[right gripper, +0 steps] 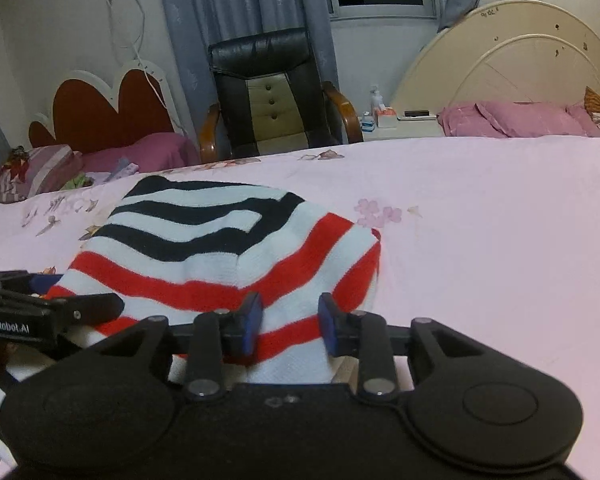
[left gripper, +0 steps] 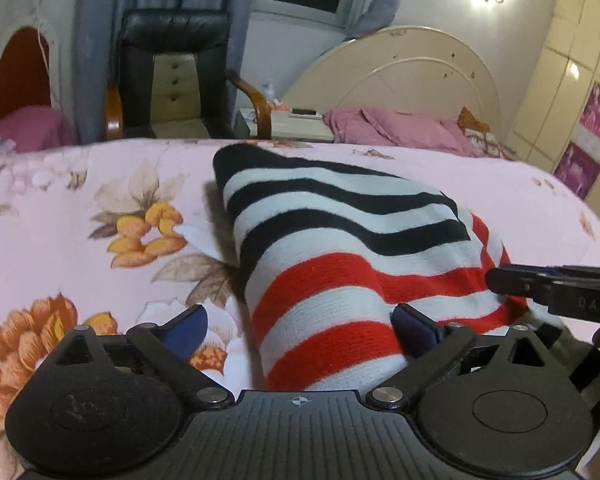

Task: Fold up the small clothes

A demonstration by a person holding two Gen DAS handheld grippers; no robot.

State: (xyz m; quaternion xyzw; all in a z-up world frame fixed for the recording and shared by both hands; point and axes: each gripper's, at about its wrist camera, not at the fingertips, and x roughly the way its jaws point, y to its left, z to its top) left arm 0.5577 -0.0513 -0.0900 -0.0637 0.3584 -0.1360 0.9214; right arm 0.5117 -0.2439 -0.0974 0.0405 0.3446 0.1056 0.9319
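A small knitted garment (left gripper: pixel 340 248) with black, white and red stripes lies folded on the pink floral bedspread (left gripper: pixel 80 208). It also shows in the right wrist view (right gripper: pixel 220 248). My left gripper (left gripper: pixel 300 332) is wide open at the garment's near red-striped edge, its blue pads (left gripper: pixel 188 330) on either side of the cloth. My right gripper (right gripper: pixel 290 326) is open over the near edge, its pads (right gripper: pixel 252 320) apart with cloth between them. The right gripper's tip shows at the right of the left wrist view (left gripper: pixel 540 284).
A black armchair (right gripper: pixel 268 92) stands past the bedspread's far edge. A cream headboard (right gripper: pixel 512 60) with pink pillows (right gripper: pixel 520 120) and a nightstand (right gripper: pixel 400 124) are at the back right. A red headboard (right gripper: pixel 100 112) is at the back left.
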